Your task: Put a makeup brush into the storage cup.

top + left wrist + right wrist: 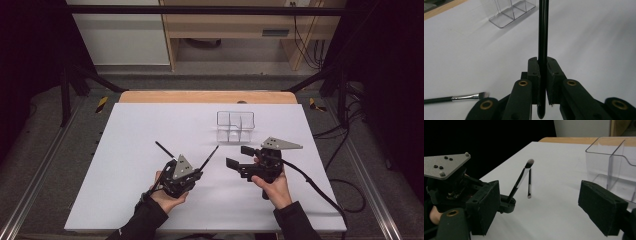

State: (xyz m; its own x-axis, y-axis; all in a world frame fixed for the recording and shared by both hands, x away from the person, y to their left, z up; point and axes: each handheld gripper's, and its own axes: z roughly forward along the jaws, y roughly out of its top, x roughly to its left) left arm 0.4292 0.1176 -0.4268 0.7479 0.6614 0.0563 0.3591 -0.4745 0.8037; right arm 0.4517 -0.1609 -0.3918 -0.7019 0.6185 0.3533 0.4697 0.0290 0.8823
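My left gripper (196,174) (543,65) is shut on the black handle of a makeup brush (210,157) (543,37), which points up and to the right with its bristle tip raised off the table. The right gripper view shows that held brush (520,180) slanting up out of the left gripper (507,204). A second brush (164,149) (461,97) (529,183) lies flat on the white table just left of it. My right gripper (240,156) (542,207) is open with nothing between its pads, a short way right of the held brush.
A clear acrylic organizer (235,126) (511,13) (611,162) with several compartments stands behind the grippers, right of the centre of the white table top (150,125). Past the table's wooden far edge (207,96) there is a cabinet, and cables lie on the floor at the right.
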